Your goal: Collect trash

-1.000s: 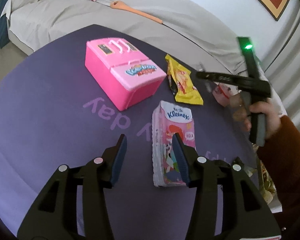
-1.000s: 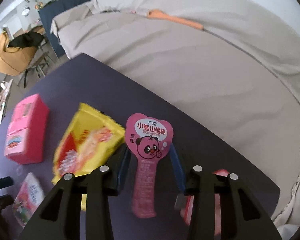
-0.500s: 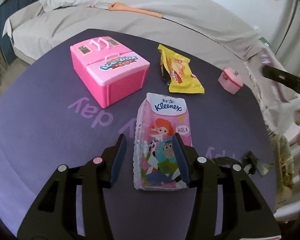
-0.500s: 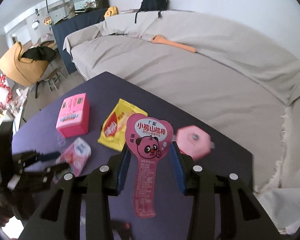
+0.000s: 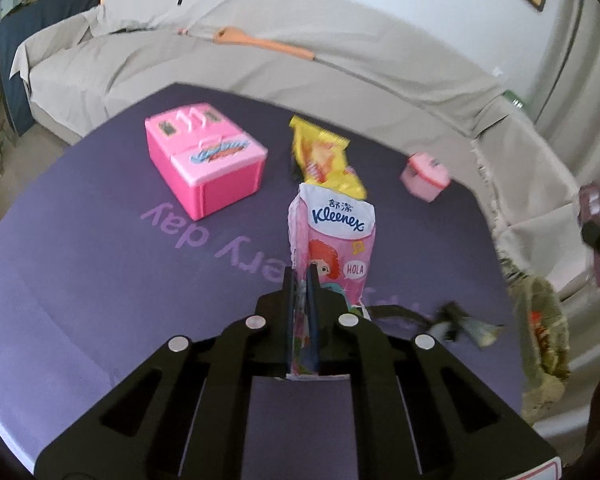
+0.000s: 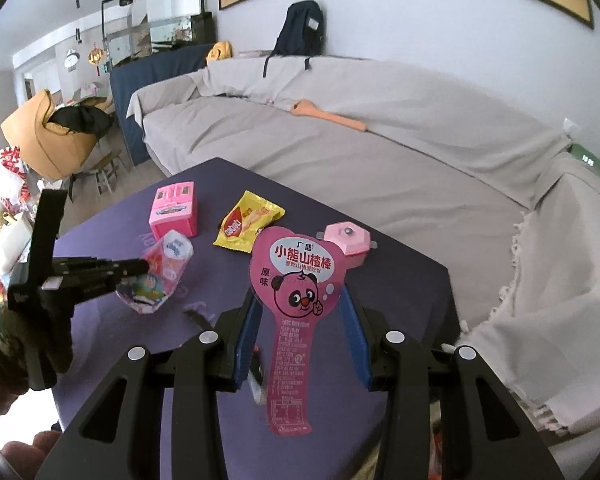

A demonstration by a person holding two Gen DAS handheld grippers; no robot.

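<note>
My left gripper (image 5: 300, 274) is shut on the near end of a pink Kleenex tissue pack (image 5: 336, 236), which stands tilted up off the purple table (image 5: 100, 280). The right wrist view shows the same pack (image 6: 160, 276) pinched in the left gripper (image 6: 140, 267). My right gripper (image 6: 299, 298) is shut on a pink panda-print wrapper (image 6: 300, 264), held above the table's near right side. A yellow snack bag (image 5: 324, 156) lies flat behind the tissue pack. A small dark crumpled wrapper (image 5: 452, 320) lies to the right of my left gripper.
A pink toy fridge box (image 5: 208, 160) and a small pink lidded pot (image 5: 426, 176) stand on the table. A greenish bag (image 5: 540, 320) hangs at the table's right edge. A cloth-covered sofa (image 6: 380, 160) with an orange spoon (image 5: 260, 42) wraps around the far side.
The left jaws have gone from wide apart to pinched on the tissue pack, which has tipped up off the table. The right gripper has drawn back and risen with the panda wrapper.
</note>
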